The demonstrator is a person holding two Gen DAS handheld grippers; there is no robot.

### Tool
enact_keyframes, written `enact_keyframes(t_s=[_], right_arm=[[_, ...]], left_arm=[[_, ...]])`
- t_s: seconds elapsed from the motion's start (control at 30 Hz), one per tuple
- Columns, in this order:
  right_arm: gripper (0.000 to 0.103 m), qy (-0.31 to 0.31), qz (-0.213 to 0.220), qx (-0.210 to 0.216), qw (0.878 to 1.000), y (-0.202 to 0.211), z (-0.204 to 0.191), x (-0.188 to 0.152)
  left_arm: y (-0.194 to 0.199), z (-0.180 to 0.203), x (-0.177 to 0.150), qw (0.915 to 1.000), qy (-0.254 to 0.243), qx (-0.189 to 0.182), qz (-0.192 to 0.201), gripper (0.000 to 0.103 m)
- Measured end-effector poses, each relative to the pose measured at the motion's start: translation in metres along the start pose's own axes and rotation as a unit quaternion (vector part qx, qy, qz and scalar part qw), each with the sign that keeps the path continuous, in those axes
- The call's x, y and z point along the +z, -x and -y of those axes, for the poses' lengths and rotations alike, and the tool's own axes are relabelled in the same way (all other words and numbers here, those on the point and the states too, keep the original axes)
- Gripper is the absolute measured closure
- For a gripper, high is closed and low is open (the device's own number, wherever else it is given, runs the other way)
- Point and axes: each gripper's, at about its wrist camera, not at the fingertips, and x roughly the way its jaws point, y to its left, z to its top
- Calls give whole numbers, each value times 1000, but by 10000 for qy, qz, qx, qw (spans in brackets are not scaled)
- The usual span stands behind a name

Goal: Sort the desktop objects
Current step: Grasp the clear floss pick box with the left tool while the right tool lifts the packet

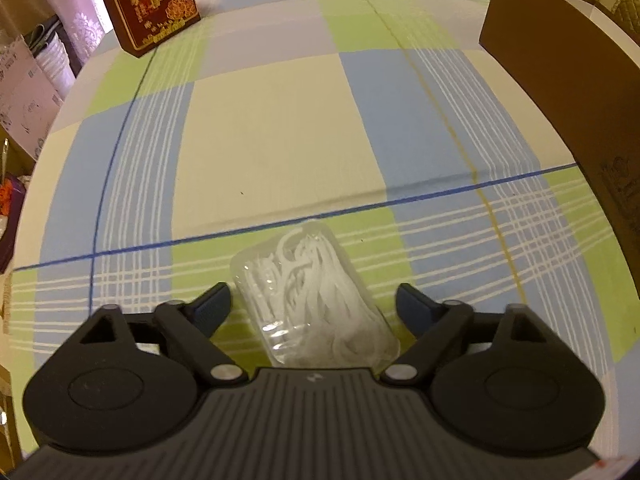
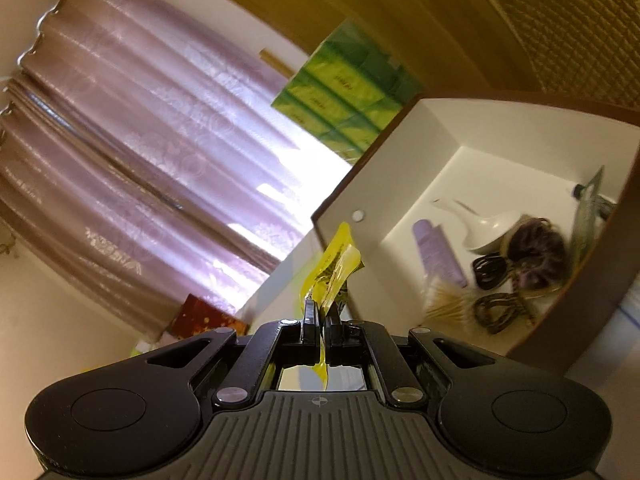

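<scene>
While my right hand-held gripper [image 2: 322, 320] pinches the yellow packet [image 2: 335, 268] beside the open box [image 2: 400, 152], the clear floss-pick case [image 1: 312, 300] lies lengthwise on the counter [image 1: 280, 128] between my left hand-held gripper's [image 1: 314, 300] wide-spread jaws; left is nearer.

Gold Chinese characters, among them 有, on the red box [image 1: 148, 4] far ahead-left of the left fingers. Green packs' [image 2: 340, 92] print too blurred to read.
</scene>
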Motion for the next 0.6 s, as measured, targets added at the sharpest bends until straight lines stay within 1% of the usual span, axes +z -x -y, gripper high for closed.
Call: enact_keyframes(t_s=[0.07,0.1,0.13,0.17,0.23,0.33,0.43,0.5,0.57,0.6], right_arm=[[103,-18,28,-48,10000,3,5,3],[103,-33,41,-72,10000,5,7,4],[103,-49,50,-91,9999,6,9,5],[103,-60,56,-107,9999,8,12,6],[103,-70,63,-131,9999,11,16,8],[103,-69,59,-154,9998,16,19,10],[103,-88,53,-167,9998,21,23,11],[103,-101,52,-172,9998,25,26,12],[103,-104,51,-178,9998,29,28,13],[103,-109,51,-174,9998,31,29,13]], left_arm=[[1,-2,-2,9999,76,-92,57,25],[2,-2,-4,9999,67,-118,88,29],[4,-1,-5,9998,43,-148,121,35],[5,0,-6,9997,19,-184,145,37],[8,1,-9,9995,-46,-254,175,49],[13,8,-15,9988,-256,-403,118,49],[19,19,-25,9979,-459,-455,85,49],[22,24,-30,9975,-472,-516,19,49],[24,27,-33,9979,-434,-484,3,48],[23,28,-33,9982,-409,-449,3,45]])
